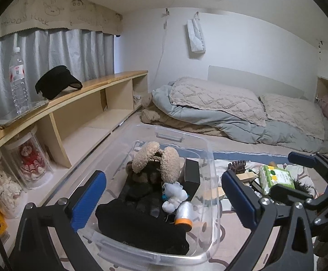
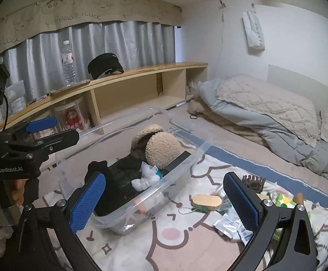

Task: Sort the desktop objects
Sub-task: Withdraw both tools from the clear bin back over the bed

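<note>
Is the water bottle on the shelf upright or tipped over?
Upright. The bottle stands on the wooden shelf with its white cap on top, left of the black visor.

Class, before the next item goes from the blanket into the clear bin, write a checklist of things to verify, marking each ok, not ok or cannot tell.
1. Left gripper empty, fingers wide apart: ok.
2. Right gripper empty, fingers wide apart: ok.
3. Clear bin uncovered, top open: ok.
4. Room left in the bin beside the plush toy: cannot tell.
5. Items still loose on the blanket, such as the wooden block and hair claw: ok.
</note>
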Demonstrator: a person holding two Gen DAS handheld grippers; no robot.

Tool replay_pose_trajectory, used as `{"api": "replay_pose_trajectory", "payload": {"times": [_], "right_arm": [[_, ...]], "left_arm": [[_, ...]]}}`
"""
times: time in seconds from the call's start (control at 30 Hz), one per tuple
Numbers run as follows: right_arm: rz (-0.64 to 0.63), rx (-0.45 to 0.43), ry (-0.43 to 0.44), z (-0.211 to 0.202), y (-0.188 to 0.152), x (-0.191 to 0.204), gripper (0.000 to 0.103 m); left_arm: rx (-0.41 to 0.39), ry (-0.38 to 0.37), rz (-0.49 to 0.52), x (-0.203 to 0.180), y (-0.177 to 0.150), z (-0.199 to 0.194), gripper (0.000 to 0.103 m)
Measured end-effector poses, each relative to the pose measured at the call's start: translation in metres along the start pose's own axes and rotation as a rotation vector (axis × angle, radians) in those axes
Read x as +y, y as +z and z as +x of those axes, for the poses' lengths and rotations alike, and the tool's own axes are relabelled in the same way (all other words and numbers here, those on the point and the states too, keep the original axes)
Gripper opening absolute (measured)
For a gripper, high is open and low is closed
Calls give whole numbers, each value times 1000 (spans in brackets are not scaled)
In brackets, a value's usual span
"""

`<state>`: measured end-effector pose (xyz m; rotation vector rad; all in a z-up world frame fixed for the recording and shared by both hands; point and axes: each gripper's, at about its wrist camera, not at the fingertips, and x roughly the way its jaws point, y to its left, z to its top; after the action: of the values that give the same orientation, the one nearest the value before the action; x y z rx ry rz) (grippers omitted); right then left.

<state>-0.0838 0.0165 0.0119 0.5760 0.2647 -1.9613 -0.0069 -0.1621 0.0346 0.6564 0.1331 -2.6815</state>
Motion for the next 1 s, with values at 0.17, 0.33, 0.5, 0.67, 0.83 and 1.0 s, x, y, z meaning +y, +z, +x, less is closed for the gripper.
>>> {"api": "replay_pose_trajectory", "payload": {"times": [0.17,0.33,0.5,0.67,0.83,1.0], "right_arm": [[16,-24,1,-19,-5,-3,103],[18,-55,-9,-40,-11,-3,103],[28,-74,-22,-55,-17,-6,103],[32,-94,-50,-70,-24,-9,103],[32,-112,-72,-82,-33,-12,103],[24,-122,-74,-91,-40,-14,103]], "left_arm": [[-11,14,8,-6,-7,-11,103],[-28,17,23,-15,-16,-23,103],[-48,0,19,-23,-21,-35,103],[-70,-16,21,-30,-25,-47,103],[-76,-30,31,-37,-30,-53,103],[-73,-49,28,-42,-36,-58,103]]}}
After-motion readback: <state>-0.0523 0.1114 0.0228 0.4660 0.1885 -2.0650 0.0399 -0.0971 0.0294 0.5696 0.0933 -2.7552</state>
